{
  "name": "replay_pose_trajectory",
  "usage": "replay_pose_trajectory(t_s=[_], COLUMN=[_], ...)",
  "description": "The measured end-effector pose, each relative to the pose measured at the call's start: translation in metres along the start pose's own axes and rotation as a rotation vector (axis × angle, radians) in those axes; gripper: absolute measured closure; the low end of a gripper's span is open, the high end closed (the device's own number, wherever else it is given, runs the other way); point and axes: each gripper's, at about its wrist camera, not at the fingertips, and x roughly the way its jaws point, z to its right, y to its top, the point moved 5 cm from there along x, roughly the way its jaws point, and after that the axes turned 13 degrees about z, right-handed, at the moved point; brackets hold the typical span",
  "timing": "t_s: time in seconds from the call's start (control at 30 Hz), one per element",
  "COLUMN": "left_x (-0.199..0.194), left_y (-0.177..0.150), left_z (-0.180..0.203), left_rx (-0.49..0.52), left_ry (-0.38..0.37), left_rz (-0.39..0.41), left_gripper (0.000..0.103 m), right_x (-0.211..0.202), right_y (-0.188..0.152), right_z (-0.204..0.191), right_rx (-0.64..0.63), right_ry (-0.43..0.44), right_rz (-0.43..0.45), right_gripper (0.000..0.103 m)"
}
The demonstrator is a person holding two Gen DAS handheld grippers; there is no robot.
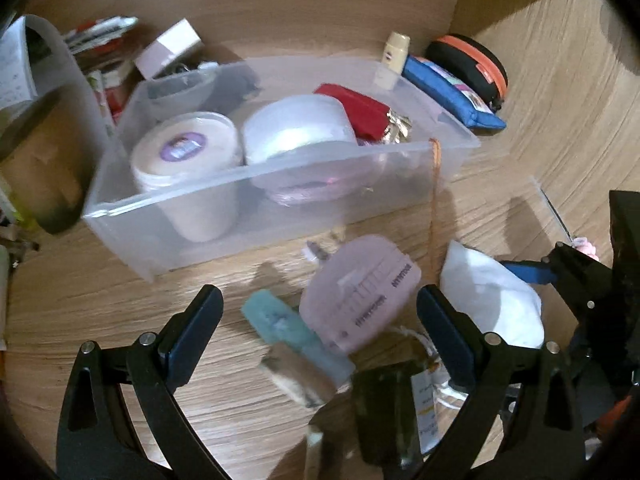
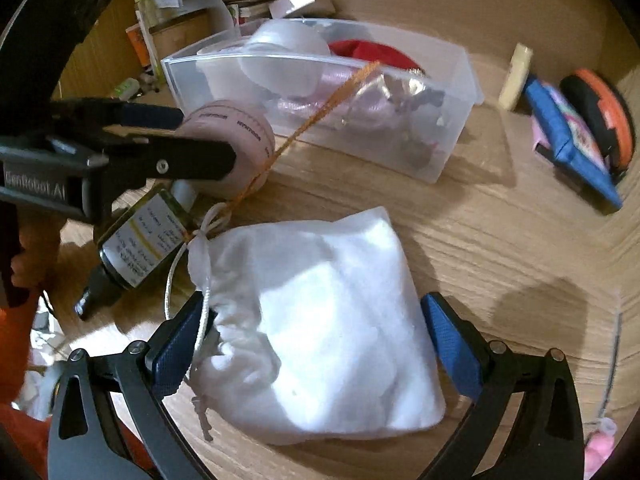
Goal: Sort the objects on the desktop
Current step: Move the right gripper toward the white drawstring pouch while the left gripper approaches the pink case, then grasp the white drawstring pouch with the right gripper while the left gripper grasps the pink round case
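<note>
The white drawstring pouch lies on the wooden worktop between the right gripper's wide-open fingers, left pad touching its gathered neck. Beyond, the clear plastic bin holds tubs and a red pouch. The left gripper, spread wide and empty, hovers over the pink case, teal tube and dark dropper bottle.
</note>
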Motion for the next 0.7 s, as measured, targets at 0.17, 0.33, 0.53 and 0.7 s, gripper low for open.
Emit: replay_pose_trajectory(t_s=[0.17, 0.33, 0.53, 0.7], left_x=[0.014, 0.021, 0.020, 0.007], left_y=[-0.002, -0.002, -0.002, 0.001], left_z=[0.001, -0.003, -0.008, -0.008], left_rx=[0.002, -0.010, -0.035, -0.035], left_ry=[0.010, 0.043, 0.078, 0.109], left_rz=[-0.022, -0.023, -0.010, 0.036], left_gripper=[0.005, 0.041, 0.063, 0.063], right_x=[-0.006, -0.015, -0.025, -0.033], right_y=[-0.003, -0.003, 0.000, 0.011], right_z=[-0.002, 0.006, 0.016, 0.029], right_rx=[-0.024, -0.004, 0.023, 0.059], right_ry=[0.023, 0.024, -0.011, -0.058], right_rz=[0.025, 0.040, 0.068, 0.107], right_gripper=[0.020, 0.048, 0.061, 0.064])
